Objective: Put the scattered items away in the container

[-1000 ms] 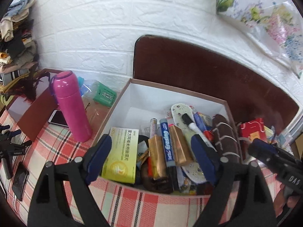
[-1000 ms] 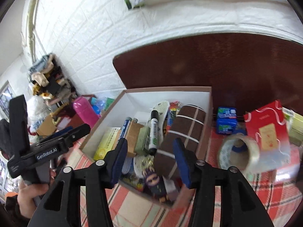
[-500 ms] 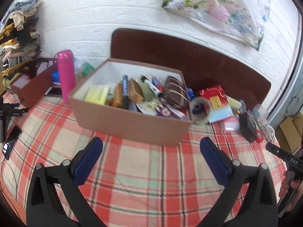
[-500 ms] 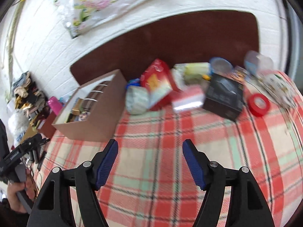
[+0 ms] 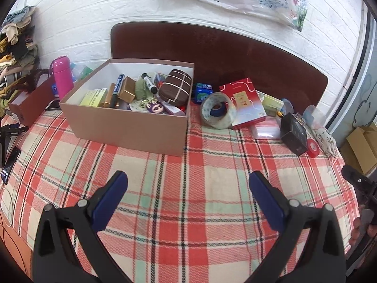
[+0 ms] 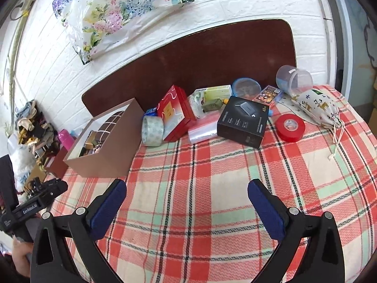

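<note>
A brown cardboard box point(image 5: 127, 127) point(image 6: 110, 151) sits on the plaid cloth, holding markers, small boxes and a brown striped case point(image 5: 175, 87). To its right lie a clear tape roll point(image 5: 218, 110) point(image 6: 152, 129), a red gift box point(image 5: 243, 101) point(image 6: 173, 112), a black box point(image 6: 243, 120) point(image 5: 293, 134), a red tape roll point(image 6: 290, 127), a zip bag point(image 6: 202, 132) and a print pouch point(image 6: 317, 107). My left gripper point(image 5: 188, 188) is open and empty, well in front of the box. My right gripper point(image 6: 187, 195) is open and empty, in front of the scattered items.
A pink bottle point(image 5: 61, 77) and a phone point(image 5: 53, 105) stand left of the box. A dark headboard point(image 5: 212, 49) backs the cloth. A clear plastic tub point(image 6: 294, 79) and a blue lid point(image 6: 246, 87) lie at the far right. A black phone point(image 5: 9, 165) lies at the left edge.
Both grippers have pulled back from over the box and opened wider. The right gripper has swung right, so the scattered items now fill its view.
</note>
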The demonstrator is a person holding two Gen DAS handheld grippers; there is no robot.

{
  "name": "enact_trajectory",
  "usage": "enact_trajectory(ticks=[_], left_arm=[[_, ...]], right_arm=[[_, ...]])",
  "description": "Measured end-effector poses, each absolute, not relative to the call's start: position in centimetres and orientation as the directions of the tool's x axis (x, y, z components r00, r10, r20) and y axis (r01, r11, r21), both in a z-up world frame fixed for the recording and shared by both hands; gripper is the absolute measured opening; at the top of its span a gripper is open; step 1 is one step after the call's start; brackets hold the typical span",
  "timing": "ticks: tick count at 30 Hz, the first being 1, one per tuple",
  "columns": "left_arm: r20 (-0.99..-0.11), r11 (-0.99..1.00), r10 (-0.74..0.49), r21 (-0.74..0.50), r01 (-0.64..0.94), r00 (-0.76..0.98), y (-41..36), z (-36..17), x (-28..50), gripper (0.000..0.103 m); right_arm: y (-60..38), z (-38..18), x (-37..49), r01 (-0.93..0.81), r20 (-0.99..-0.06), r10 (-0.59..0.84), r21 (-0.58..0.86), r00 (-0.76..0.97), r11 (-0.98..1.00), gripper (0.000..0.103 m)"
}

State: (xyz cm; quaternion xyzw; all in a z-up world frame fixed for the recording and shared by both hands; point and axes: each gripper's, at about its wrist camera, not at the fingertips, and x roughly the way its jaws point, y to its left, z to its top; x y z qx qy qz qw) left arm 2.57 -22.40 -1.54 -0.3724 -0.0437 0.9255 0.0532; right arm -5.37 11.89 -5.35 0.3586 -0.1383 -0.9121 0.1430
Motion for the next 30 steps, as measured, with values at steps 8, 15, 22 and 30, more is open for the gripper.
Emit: enact_trajectory(ticks=[8,15,22,30], left_arm=[[-0.698,-0.993,0.114,-0.078,-0.084,-0.707,-19.8,-1.7,2.9,0.103],[-0.696,-0.993,0.114,-0.055,-0.105,-0.709,-17.9,-1.3,2.6,0.103],[-0.72,-0.986,0.164,-0.1,-0.133,-0.674,-15.5,-1.5,2.4,0.103],[-0.725,-0.996,0.089,-0.062,-0.063,-0.683,-13.4,-1.7,3.3,0.103]], right_arm=[[13.3,-5.9,-5.0,0.152,-0.611,-0.377,0.387,-0.696,-0.91,0.103],[14.0,-5.8,-4.6,0.164,-0.609,-0.377,0.377,-0.697,-0.912,0.103],[13.8,-5.6,-4.2,0.191,-0.613,-0.391,0.366,-0.687,-0.911,0.103],[13.6,-6.5,-4.0,0.183,-0.628,-0.383,0.36,-0.677,-0.915,0.103]])
